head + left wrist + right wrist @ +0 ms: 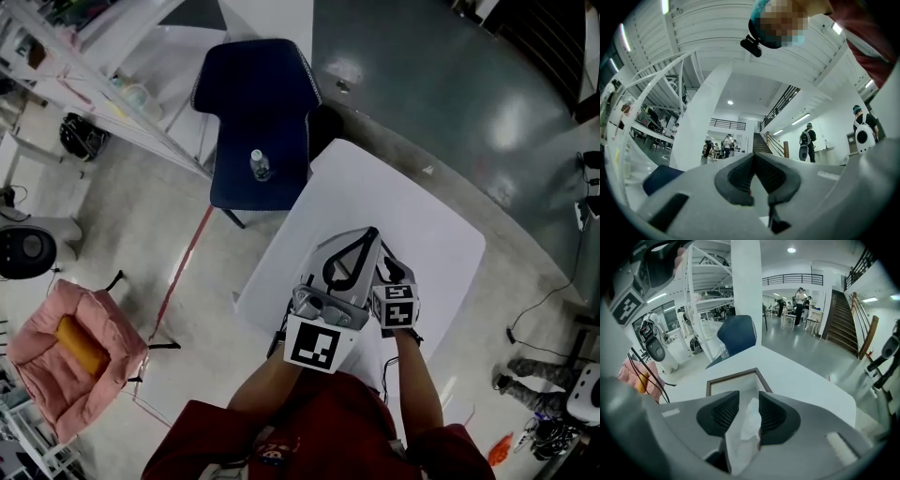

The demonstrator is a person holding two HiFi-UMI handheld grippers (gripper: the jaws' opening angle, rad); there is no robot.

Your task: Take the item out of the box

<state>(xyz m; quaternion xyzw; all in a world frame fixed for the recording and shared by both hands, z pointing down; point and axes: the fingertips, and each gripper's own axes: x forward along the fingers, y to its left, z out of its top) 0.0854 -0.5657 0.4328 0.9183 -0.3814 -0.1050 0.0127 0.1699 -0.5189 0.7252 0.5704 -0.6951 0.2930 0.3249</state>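
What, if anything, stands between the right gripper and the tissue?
Nothing visible does. The tissue lies between the open jaws of the right gripper, with the box just beyond them on the table.

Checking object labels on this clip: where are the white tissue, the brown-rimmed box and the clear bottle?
White crumpled tissue point(749, 425): right gripper view, on its middle fold.
Brown-rimmed open box point(734, 376): right gripper view, on its far rim.
Clear plastic bottle point(260, 166): head view, on its top, seen from above.
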